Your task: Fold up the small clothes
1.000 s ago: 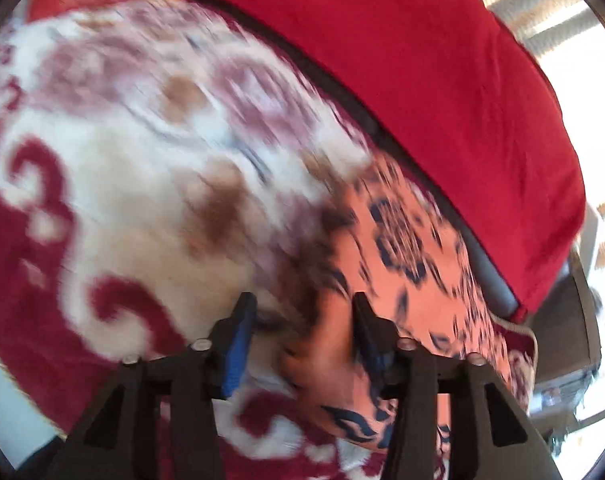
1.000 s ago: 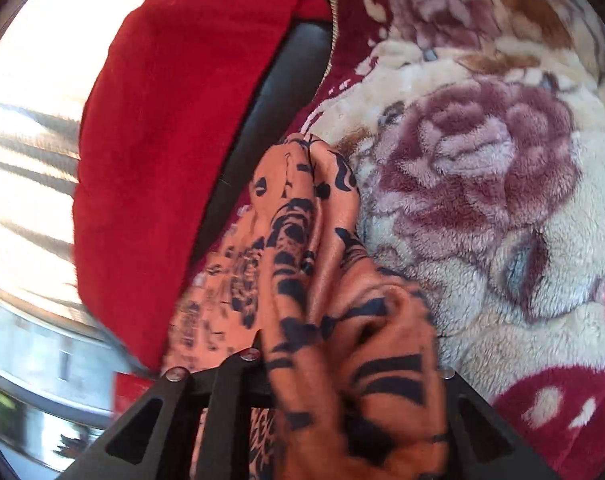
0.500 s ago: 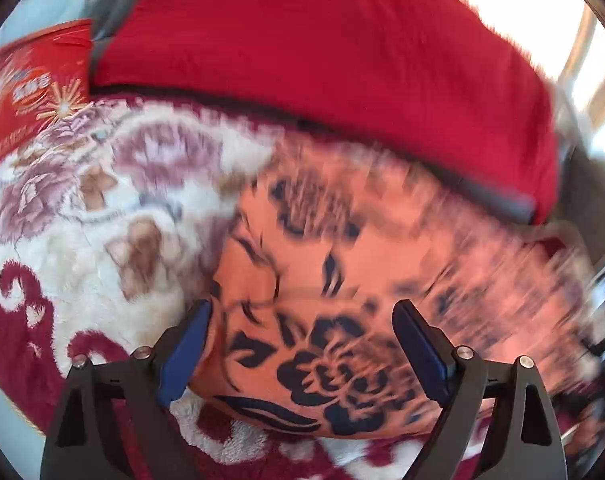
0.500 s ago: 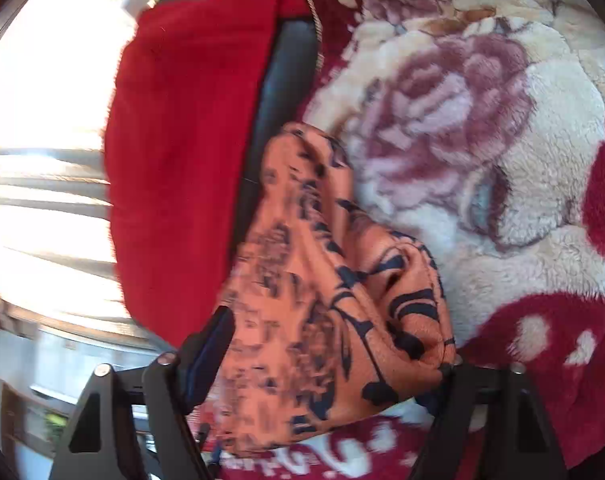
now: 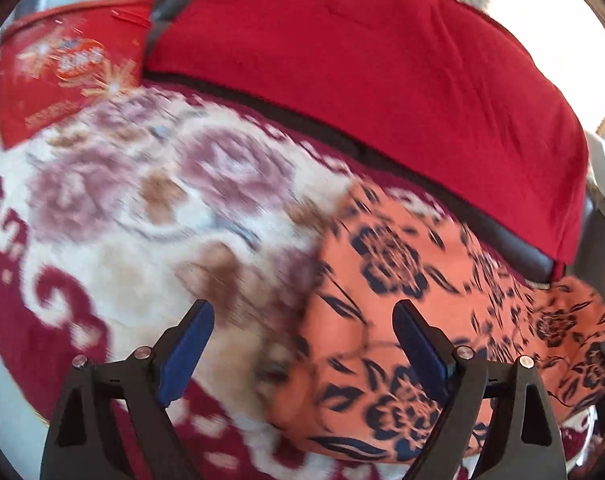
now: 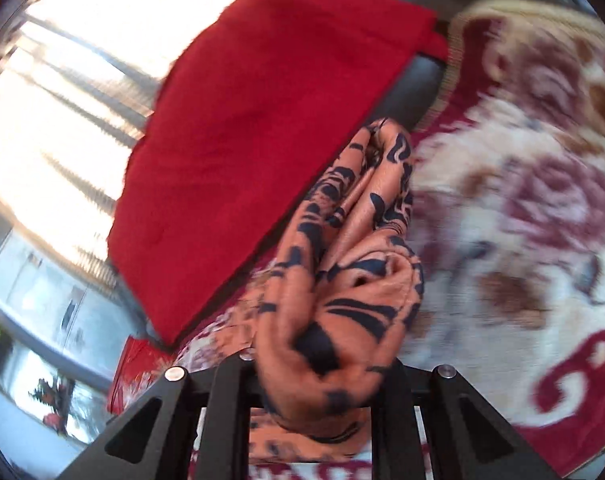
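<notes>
Garment regripped on the right, released on the left.
Since a second ago my left gripper (image 5: 302, 344) has spread wide and empty above the orange floral garment (image 5: 402, 320) lying on the flowered blanket (image 5: 142, 220); my right gripper (image 6: 322, 364) opened, has just closed again, clenching bunched cloth. Right fingertips buried in fabric; both views motion-blurred.

Your frames are bright with daylight from the blown-out window (image 6: 54, 92) at upper left; motion blur smears the floral blanket (image 5: 150, 200), perhaps hiding detail; edges curve.
</notes>
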